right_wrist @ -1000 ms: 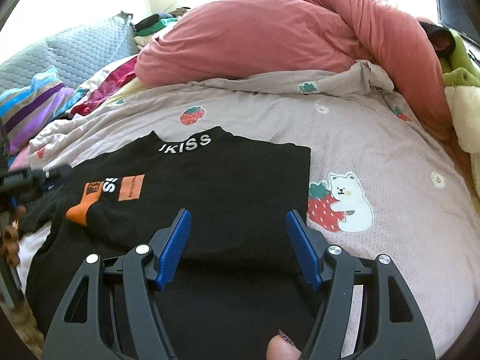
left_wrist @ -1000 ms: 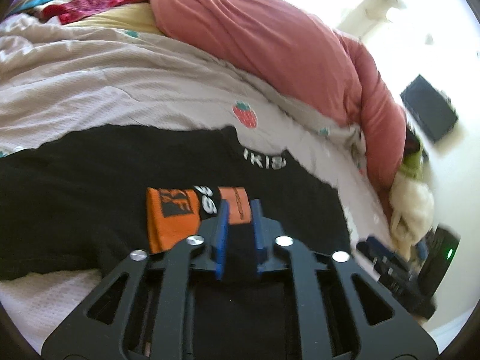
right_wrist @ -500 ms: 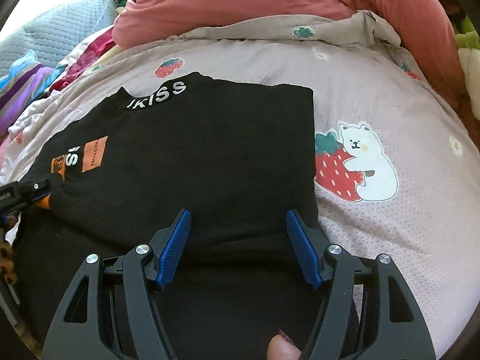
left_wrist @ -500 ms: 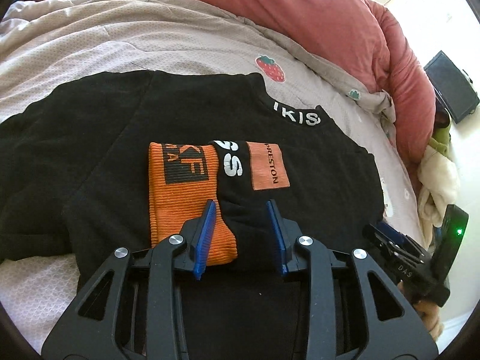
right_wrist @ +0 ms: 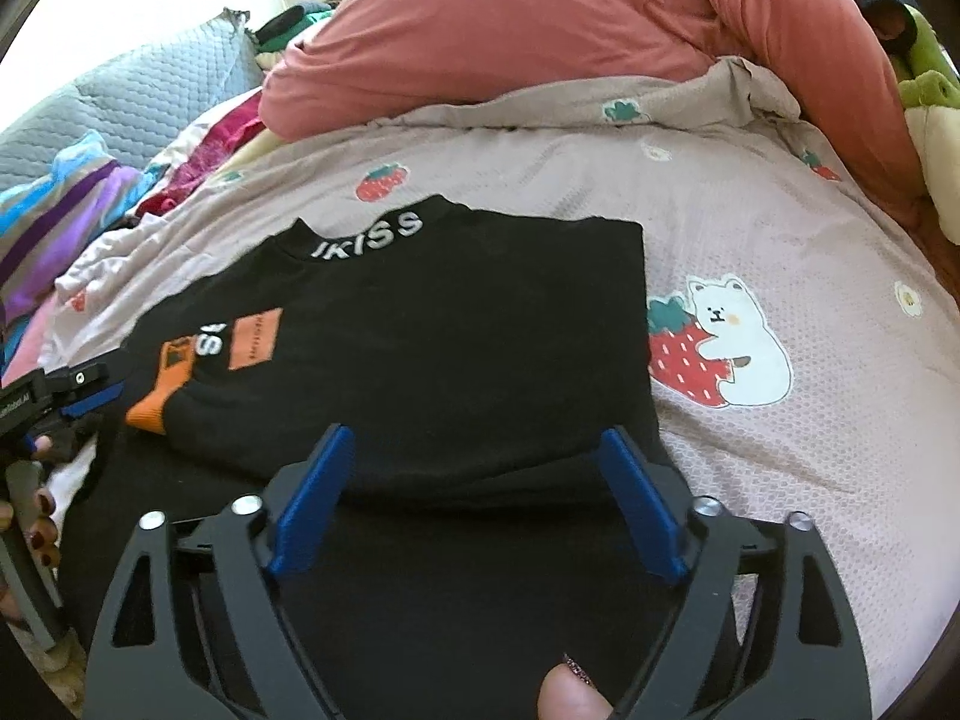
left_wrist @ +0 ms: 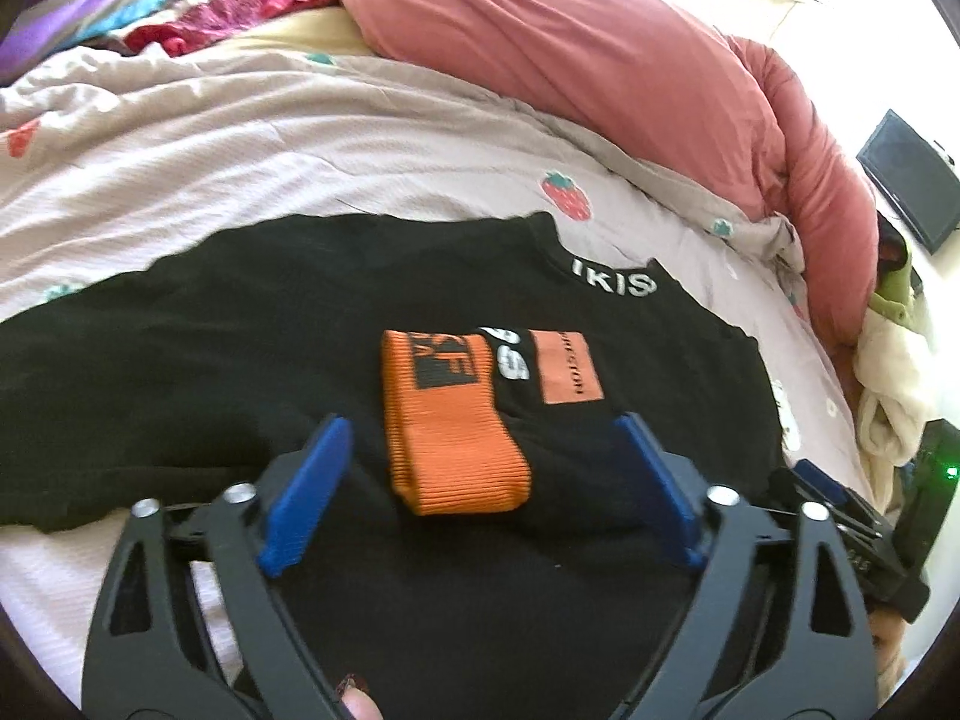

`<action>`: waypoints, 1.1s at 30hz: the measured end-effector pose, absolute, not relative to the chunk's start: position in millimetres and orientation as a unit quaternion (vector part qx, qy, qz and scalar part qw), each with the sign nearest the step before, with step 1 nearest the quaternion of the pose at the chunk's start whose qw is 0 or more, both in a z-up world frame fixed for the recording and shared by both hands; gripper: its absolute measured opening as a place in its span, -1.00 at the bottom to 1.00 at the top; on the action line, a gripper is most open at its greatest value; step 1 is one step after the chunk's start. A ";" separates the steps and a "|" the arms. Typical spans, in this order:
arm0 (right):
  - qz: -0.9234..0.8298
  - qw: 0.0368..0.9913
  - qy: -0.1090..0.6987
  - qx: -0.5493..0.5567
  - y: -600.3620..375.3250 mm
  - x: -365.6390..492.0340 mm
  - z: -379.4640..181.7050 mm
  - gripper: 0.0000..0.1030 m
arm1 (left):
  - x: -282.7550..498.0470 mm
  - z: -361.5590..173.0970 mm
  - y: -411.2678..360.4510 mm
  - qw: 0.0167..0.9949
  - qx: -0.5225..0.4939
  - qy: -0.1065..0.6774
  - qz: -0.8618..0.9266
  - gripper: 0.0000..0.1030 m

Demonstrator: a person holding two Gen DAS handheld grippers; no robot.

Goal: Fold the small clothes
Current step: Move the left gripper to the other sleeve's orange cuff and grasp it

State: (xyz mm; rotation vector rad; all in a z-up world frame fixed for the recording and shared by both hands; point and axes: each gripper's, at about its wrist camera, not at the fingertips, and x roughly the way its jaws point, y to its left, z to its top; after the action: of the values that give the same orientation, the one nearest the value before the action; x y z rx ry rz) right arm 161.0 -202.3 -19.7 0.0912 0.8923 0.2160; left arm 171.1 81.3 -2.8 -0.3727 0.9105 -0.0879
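A black shirt with white collar lettering lies flat on the bed; it also shows in the right wrist view. Its sleeve with an orange cuff is folded across the chest. My left gripper is open and empty, its blue fingers on either side of the cuff, just above it. My right gripper is open and empty over the shirt's lower part. The left gripper also shows at the left edge of the right wrist view, by the cuff.
The bed has a beige strawberry-print cover. A bulky pink duvet lies along the far side. Striped and red fabrics pile at the far left. Plush toys sit at the right.
My left gripper opened and let go of the sleeve, which now lies folded on the shirt, then pulled back a little. My right gripper stayed open.
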 end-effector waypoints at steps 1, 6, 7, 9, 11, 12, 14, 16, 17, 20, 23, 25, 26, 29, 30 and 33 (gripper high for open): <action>0.109 0.897 0.427 0.047 -201.2 159.8 -17.1 0.73 | 170.1 -1.9 83.3 0.881 -0.179 0.435 -0.039 0.77; 0.123 0.902 0.411 0.055 -193.0 155.7 -5.5 0.84 | 161.9 5.2 96.0 0.889 -0.172 0.424 -0.015 0.81; 0.127 0.902 0.410 0.054 -189.9 155.1 -3.9 0.85 | 160.4 6.2 99.5 0.889 -0.175 0.423 -0.011 0.81; 0.137 0.901 0.409 0.050 -182.6 153.7 -1.8 0.85 | 158.0 7.7 106.0 0.889 -0.181 0.420 -0.005 0.81; 0.149 0.900 0.407 0.042 -172.4 151.9 0.3 0.86 | 155.4 9.5 112.0 0.890 -0.184 0.417 0.004 0.81; 0.153 0.900 0.407 0.039 -167.8 151.1 0.8 0.86 | 154.6 10.7 114.6 0.891 -0.185 0.415 0.008 0.81; 0.168 0.898 0.406 0.031 -155.1 149.5 2.1 0.86 | 151.4 13.8 122.3 0.893 -0.189 0.409 0.020 0.81; 0.179 0.897 0.404 0.022 -143.1 148.2 3.3 0.86 | 147.4 16.4 131.3 0.894 -0.196 0.402 0.031 0.81; 0.185 0.896 0.403 0.019 -137.6 147.8 4.2 0.86 | 145.4 17.1 135.3 0.894 -0.198 0.400 0.036 0.81; 0.205 0.893 0.400 0.012 -118.7 146.4 7.6 0.86 | 139.2 20.4 148.9 0.896 -0.202 0.392 0.060 0.81; 0.223 0.891 0.396 0.002 -101.2 144.4 11.2 0.86 | 132.2 22.2 166.6 0.893 -0.222 0.385 0.074 0.81; 0.236 0.889 0.394 -0.003 -89.4 143.3 13.4 0.86 | 126.1 23.9 177.9 0.891 -0.234 0.379 0.085 0.81; 0.242 0.888 0.392 -0.005 -83.0 142.3 14.6 0.86 | 122.8 25.4 182.6 0.891 -0.238 0.376 0.089 0.81; 0.262 0.883 0.389 -0.016 -63.5 139.5 17.1 0.86 | 112.8 29.5 194.8 0.892 -0.240 0.366 0.108 0.81; 0.268 0.881 0.388 -0.019 -57.8 138.0 18.0 0.86 | 109.2 30.7 198.9 0.893 -0.238 0.364 0.116 0.81; 0.288 0.876 0.385 -0.029 -39.2 134.4 20.2 0.90 | 100.0 31.8 211.6 0.892 -0.238 0.359 0.139 0.81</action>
State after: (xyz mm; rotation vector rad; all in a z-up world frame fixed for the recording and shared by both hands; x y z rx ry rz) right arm 134.4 -39.2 20.2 -0.0595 0.8038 0.6001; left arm 100.0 211.6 31.8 -0.4933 0.7452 0.2886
